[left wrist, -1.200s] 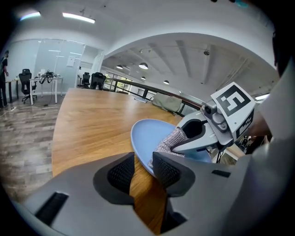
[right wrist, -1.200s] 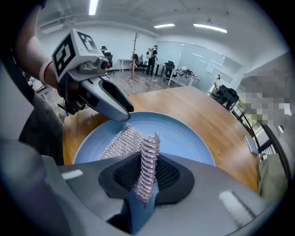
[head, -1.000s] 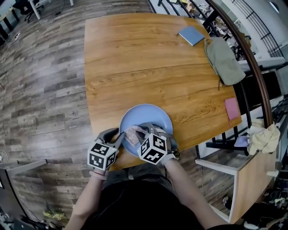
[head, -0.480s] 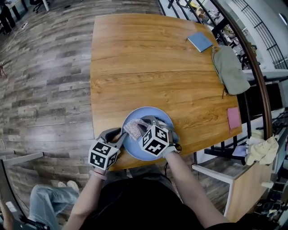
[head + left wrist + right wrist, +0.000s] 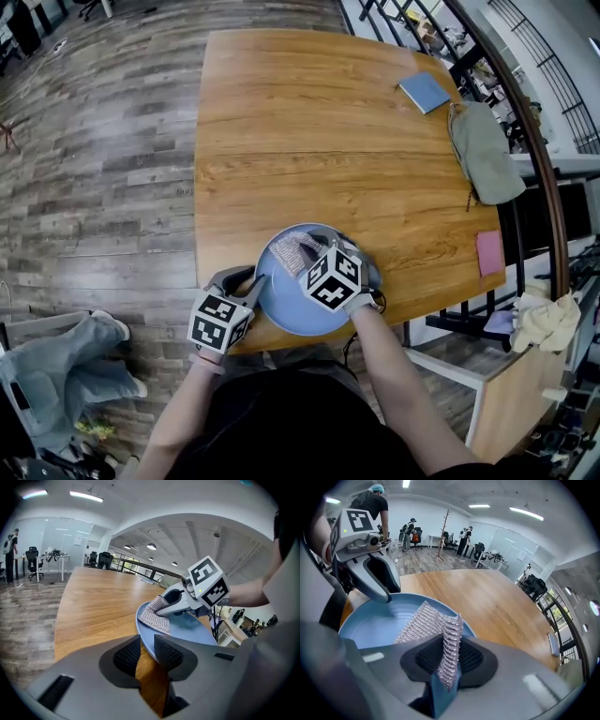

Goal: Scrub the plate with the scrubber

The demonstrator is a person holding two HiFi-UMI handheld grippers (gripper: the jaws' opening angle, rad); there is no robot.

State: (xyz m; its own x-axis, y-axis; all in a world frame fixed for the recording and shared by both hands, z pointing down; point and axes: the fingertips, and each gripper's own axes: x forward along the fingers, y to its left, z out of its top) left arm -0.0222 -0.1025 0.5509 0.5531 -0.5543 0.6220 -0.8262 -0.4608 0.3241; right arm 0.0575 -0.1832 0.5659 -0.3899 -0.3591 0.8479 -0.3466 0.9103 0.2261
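A silvery knitted-mesh scrubber (image 5: 425,620) is pinched on edge between the pads of the right gripper (image 5: 449,656). It is spread over the far-left part of a round light-blue plate (image 5: 286,305), with its long axis running from those jaws toward the plate's left rim. The plate is set at the near edge of a rounded wooden table (image 5: 309,141); its left rim is taken between the pads of the left gripper (image 5: 147,649), whose jaws have just been closing but are seen wide, bare wood showing beside the rim. Well apart, along the table's right edge, a blue notebook (image 5: 425,92), a grey-green cloth bag (image 5: 487,155) and a pink pad (image 5: 488,251) are seen.
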